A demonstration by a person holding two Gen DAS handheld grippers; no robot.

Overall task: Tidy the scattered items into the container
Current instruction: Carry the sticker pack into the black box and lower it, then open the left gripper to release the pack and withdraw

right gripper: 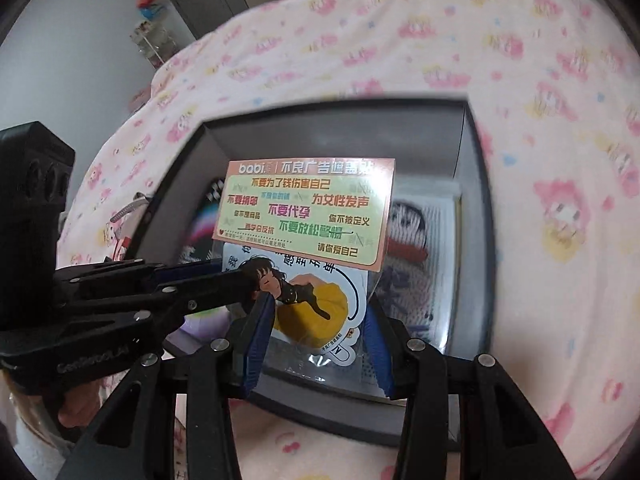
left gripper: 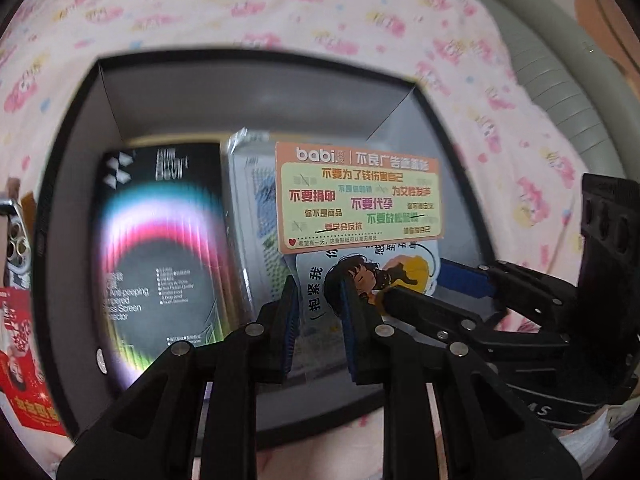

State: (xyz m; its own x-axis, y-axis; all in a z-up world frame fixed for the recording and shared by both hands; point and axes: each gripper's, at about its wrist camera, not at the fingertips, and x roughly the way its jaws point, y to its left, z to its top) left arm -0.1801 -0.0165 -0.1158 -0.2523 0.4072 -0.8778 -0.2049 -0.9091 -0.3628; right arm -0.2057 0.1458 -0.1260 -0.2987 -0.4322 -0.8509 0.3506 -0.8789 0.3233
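A sticker pack (left gripper: 356, 200) with an orange "babi" header card and a cartoon girl sheet stands upright over the open dark box (left gripper: 80, 128). In the right wrist view the pack (right gripper: 308, 208) hangs above the box (right gripper: 476, 168). My left gripper (left gripper: 320, 320) is open just in front of the pack's lower edge. My right gripper (right gripper: 316, 344) is open, with the pack's clear lower edge between its blue pads (right gripper: 256, 344). The other gripper's finger reaches across to the pack's lower part in both views; its grip point is hidden. A black screen protector box (left gripper: 160, 256) and a bagged pixel-art board (right gripper: 424, 256) lie inside.
The box sits on a pink patterned bedsheet (left gripper: 280, 8). A red packet (left gripper: 24, 360) and a phone edge (left gripper: 16, 240) lie left of the box. A grey-green bed frame (left gripper: 560, 92) curves at the right. A wall and shelf (right gripper: 152, 40) stand beyond the bed.
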